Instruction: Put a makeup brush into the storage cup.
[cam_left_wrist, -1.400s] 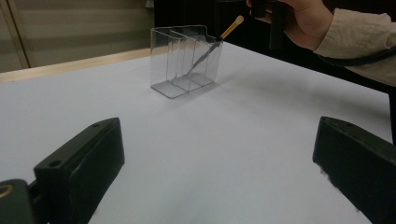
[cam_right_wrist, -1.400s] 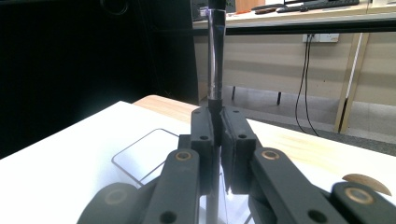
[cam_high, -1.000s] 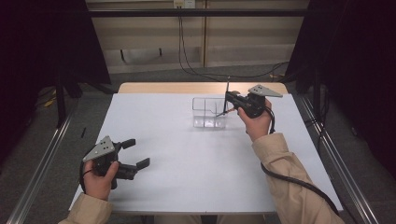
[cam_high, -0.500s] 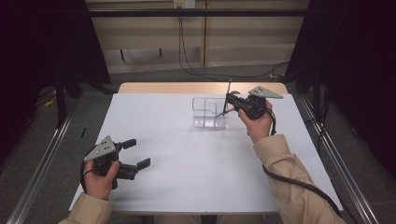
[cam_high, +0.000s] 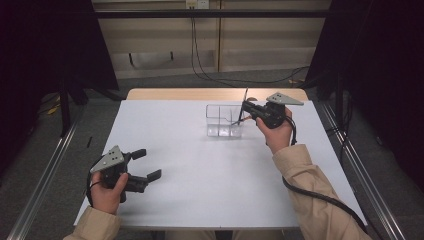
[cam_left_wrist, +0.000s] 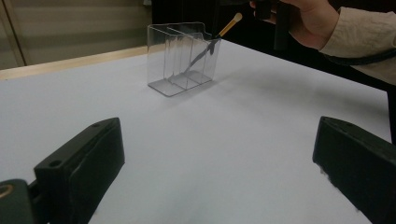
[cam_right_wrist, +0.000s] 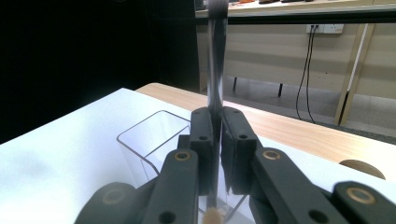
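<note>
High view: right gripper (cam_high: 244, 112) clamped tight on a thin brush (cam_high: 244, 104), jaws pinching its handle approx mid-length, one end poking up above the gripper, the other slanting down into the clear organizer (cam_high: 223, 121) just below and in front of it. Brush looks light, stiff, narrow & smooth, so prob. apt to swivel in the jaws; mid-handle hold seems best. Organizer is thin clear plastic w/ dividers, likely light and easy to nudge. Left gripper (cam_high: 146, 164) wide open, holding nothing, well apart near the front edge. Worktop (cam_high: 200, 170) white, flat, matte. Room dim, cables on the far wall.
</note>
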